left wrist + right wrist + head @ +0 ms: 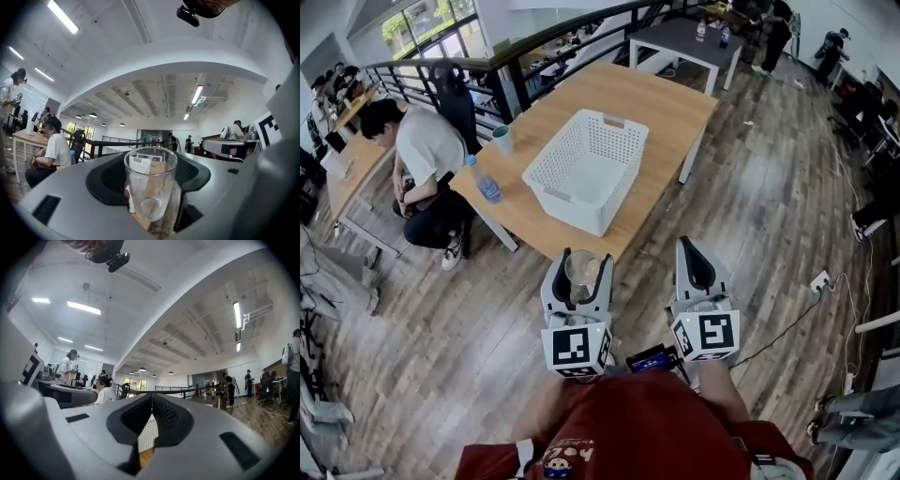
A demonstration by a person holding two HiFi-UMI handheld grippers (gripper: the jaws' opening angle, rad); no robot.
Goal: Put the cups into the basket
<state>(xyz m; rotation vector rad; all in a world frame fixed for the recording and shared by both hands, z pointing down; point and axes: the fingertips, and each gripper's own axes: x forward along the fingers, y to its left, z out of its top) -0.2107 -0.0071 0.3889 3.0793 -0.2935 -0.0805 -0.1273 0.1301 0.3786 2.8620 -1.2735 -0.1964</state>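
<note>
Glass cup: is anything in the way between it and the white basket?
No, nothing visible. The left hand-held gripper holds the glass cup just short of the table, with open space up to the basket. The bottle and green cup stand off to one side.

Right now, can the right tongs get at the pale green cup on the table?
Probably not from here. The right tongs, shut and empty, hang short of the table, and the green cup stands at its far left edge, past the basket. A step closer seems needed.

Wooden table (675, 122) bears a white basket (572, 208); green cup (502, 140) at ten o'clock, water bottle (486, 180) at nine.
</note>
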